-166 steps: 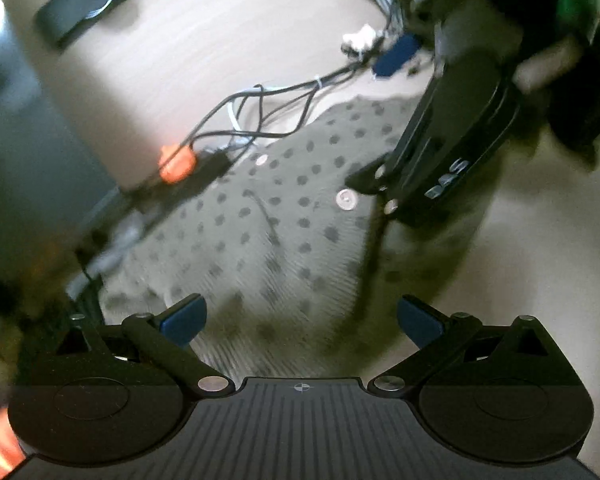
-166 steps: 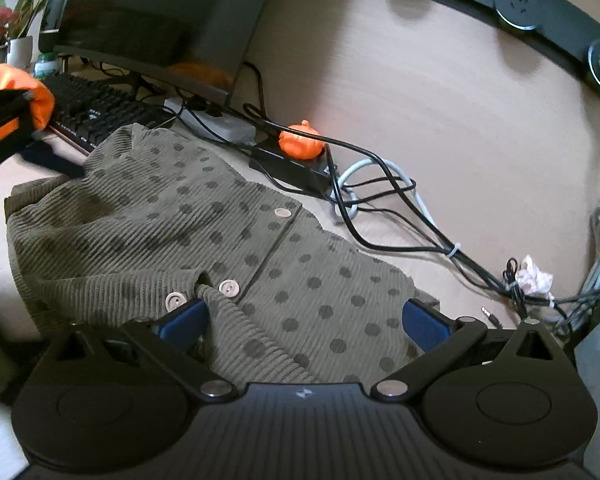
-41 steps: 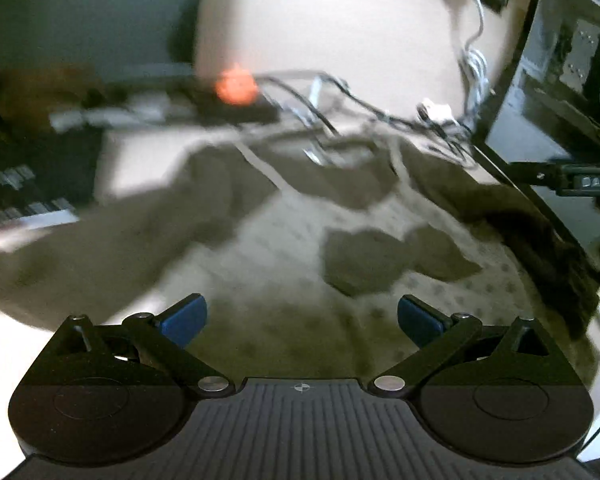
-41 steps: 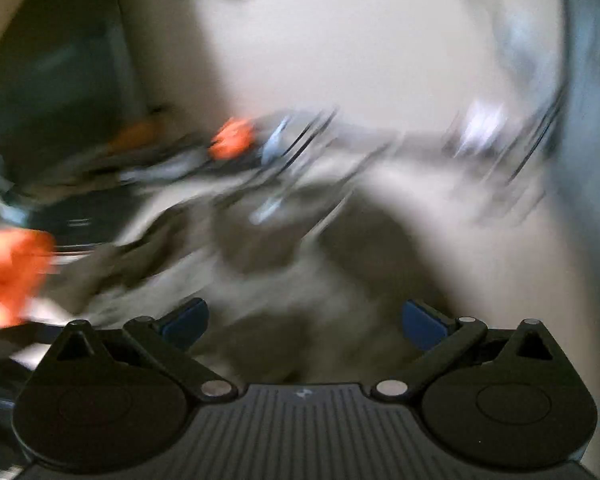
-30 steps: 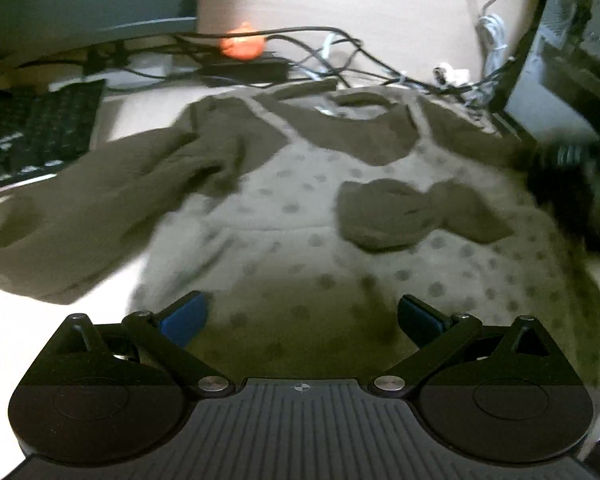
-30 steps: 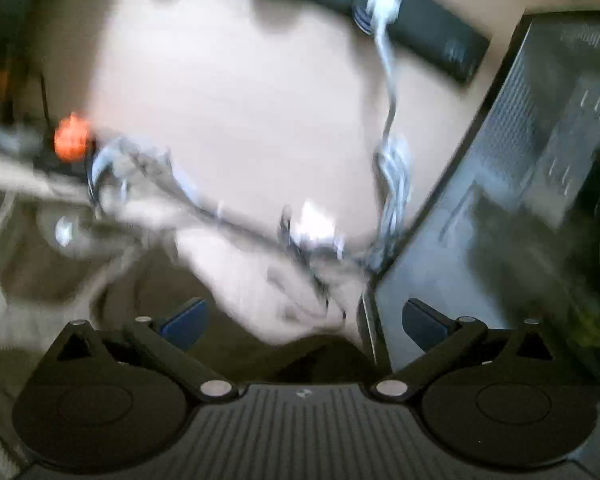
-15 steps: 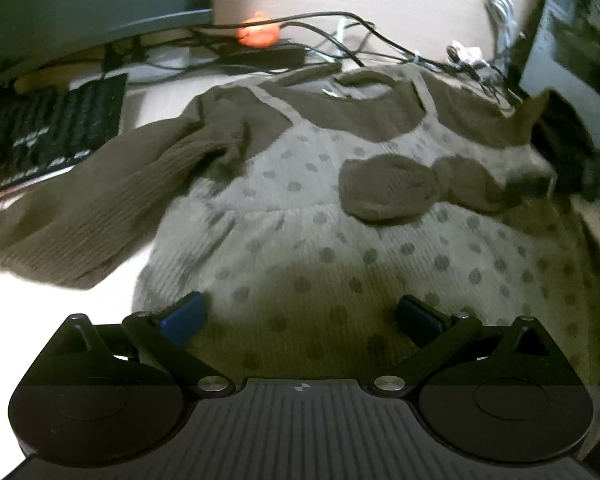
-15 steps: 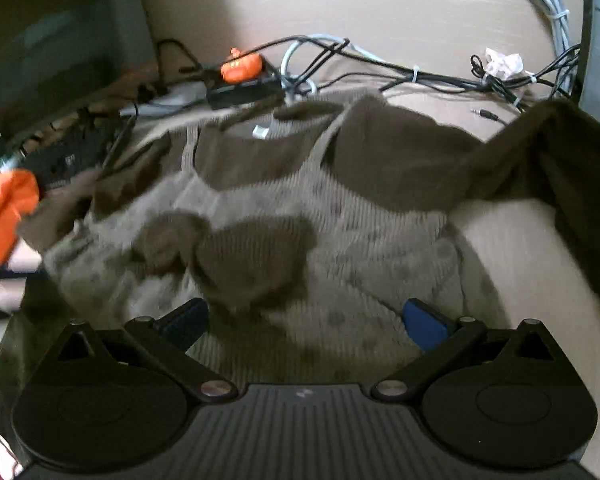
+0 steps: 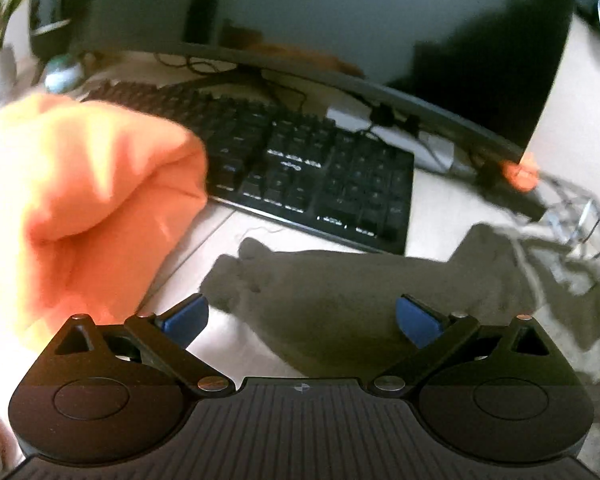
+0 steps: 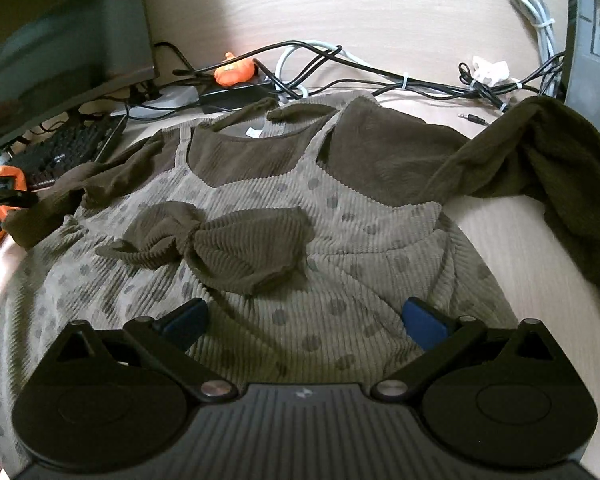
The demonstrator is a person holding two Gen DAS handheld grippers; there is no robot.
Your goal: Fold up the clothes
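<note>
Across the counter (image 10: 520, 248) the dotted dress (image 10: 236, 288) lies spread face up, neckline toward the cables (image 10: 340, 64), its bow (image 10: 220, 244) on the chest and both dark sleeves flung outward, a layout that seems meant to ready it for folding. Right claw (image 10: 306, 318) hovers above the skirt with its jaws wide apart and nothing between them. Left claw (image 9: 302, 320), equally agape and empty, faces the left sleeve (image 9: 360, 280), probably the first part to fold in. Only the left view shows the keyboard (image 9: 320, 176) close up and a blurred orange cloth (image 9: 72, 208); only the right shows the garment whole
</note>
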